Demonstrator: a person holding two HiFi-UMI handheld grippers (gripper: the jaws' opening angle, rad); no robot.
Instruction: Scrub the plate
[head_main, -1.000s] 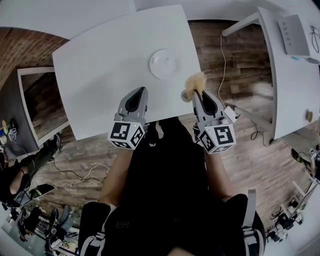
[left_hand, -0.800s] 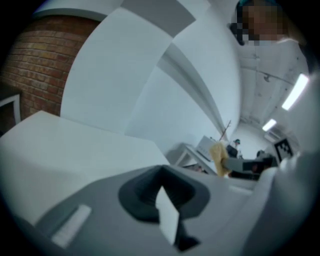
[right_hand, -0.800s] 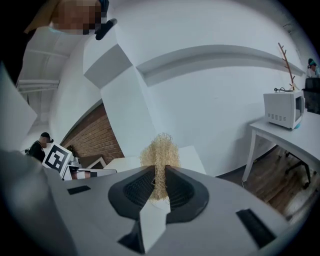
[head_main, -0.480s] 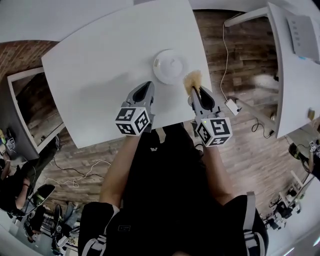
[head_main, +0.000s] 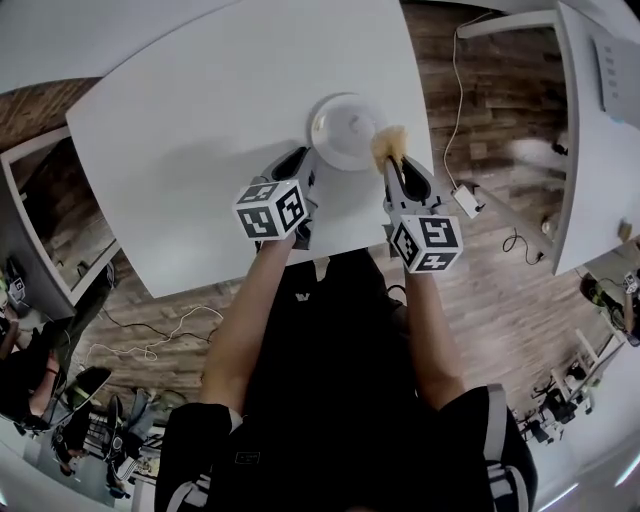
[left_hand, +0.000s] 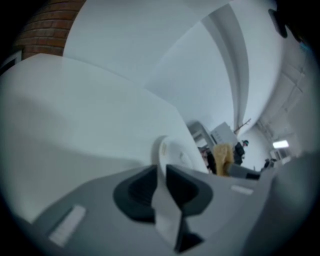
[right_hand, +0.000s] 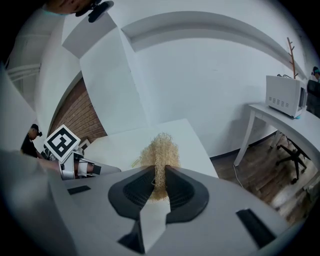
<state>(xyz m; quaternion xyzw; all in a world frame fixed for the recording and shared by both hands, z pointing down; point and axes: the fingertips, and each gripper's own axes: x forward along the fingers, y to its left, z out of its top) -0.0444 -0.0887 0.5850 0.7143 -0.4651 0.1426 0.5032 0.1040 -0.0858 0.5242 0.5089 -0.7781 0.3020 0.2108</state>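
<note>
Left gripper (head_main: 303, 158), head view: tips at plate's (head_main: 340, 125) left rim, plate just ahead-right on table (head_main: 200, 120). Right gripper (head_main: 395, 165) carries scrubber (head_main: 389, 143), which touches the right rim; this arm is placed to scrub.

Left gripper view: jaws almost together, only a slit. Plate rim stands just past the tips, in line with the slit; no bite on it visible.

Right gripper view: jaws pinch the scrubber's lower part, its tuft sticking out forward over the table. Judgement: next stroke runs leftward across the plate.
</note>
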